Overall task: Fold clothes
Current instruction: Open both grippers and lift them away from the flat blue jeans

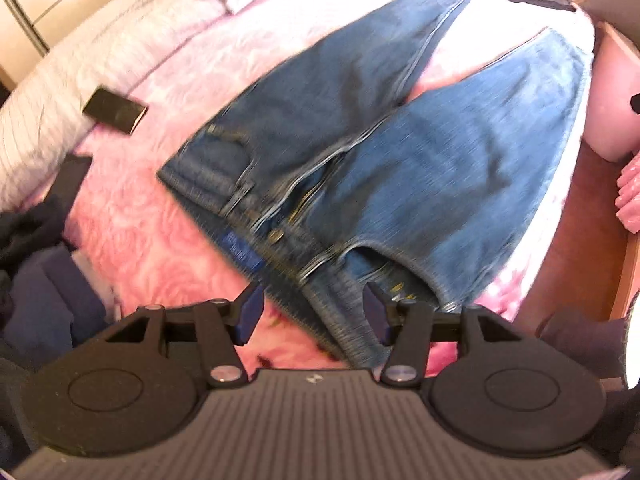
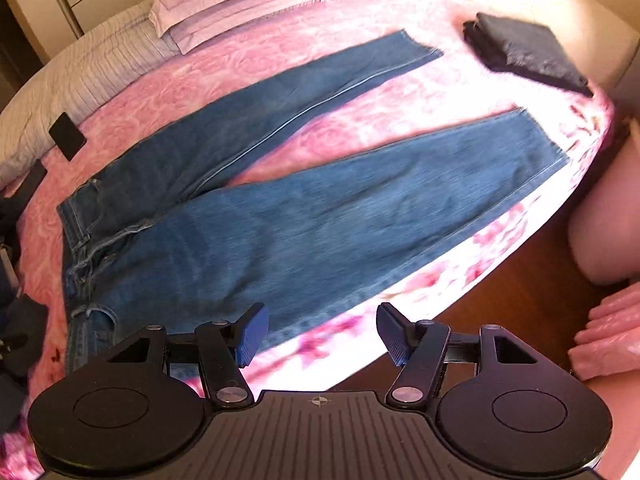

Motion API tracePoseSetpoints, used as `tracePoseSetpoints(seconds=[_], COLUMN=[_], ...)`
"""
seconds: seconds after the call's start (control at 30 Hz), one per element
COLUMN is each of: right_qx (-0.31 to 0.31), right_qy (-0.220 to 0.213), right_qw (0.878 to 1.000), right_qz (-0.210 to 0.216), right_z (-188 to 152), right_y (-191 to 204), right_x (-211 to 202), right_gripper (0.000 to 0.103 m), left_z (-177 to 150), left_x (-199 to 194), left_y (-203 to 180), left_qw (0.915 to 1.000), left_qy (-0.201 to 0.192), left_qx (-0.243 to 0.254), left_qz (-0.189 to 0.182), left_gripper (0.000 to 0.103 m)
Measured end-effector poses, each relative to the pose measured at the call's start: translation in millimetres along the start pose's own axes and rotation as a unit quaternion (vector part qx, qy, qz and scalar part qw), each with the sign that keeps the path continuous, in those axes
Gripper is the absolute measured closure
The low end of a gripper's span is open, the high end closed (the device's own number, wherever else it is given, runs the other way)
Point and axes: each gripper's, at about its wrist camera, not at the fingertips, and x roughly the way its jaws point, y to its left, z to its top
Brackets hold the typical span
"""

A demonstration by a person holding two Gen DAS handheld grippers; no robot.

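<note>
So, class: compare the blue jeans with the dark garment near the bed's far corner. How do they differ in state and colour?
The blue jeans lie spread flat and unfolded, legs splayed apart; the dark garment is already folded into a compact rectangle. The jeans are mid-blue denim; the garment is charcoal to black. The jeans cover much of the bed; the garment takes up one corner. Both rest on the pink bedspread, and no claw touches either.

A flat black rectangular phone [image 2: 67, 136] lies near the bed's [image 2: 248, 64] pale quilted pillow-end edge; white pillows [image 2: 224, 4] beyond.
</note>
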Motion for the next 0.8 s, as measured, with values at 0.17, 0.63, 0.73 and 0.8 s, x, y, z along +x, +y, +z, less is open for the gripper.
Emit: tracePoseSetpoints(seconds=[0.17,0.63,0.73,0.8], right_qx=[-0.017,-0.007,-0.026,-0.039], right_qy=[-0.010,-0.005,-0.010,-0.013], right_qw=[1.000,1.000,0.999,0.999], right_qz=[0.002,0.030,0.026,0.022], right_z=[-11.7,-49.8,-50.2,-49.5], right_y=[-18.2,-52.8,-45.9,-42.6], right_x=[-21.8,-39.8,-42.8,-44.4], right_gripper=[0.039,0.039,0.039,0.039], left_z=[12.4,-19.8,-16.2,-14.4], left_x=[-18.9,-37.1,-37.8,-38.3], left_y=[-43.4,-84.1,-87.7,-90.1], left_qw=[0.9998,0.9996,0.9997,0.9997], left_qy=[-0.017,0.027,0.024,0.021], left_qx=[0.003,0.003,0.009,0.013], left_qz=[-0.004,0.005,0.006,0.005], left_gripper=[0.042,0.037,0.037,0.036])
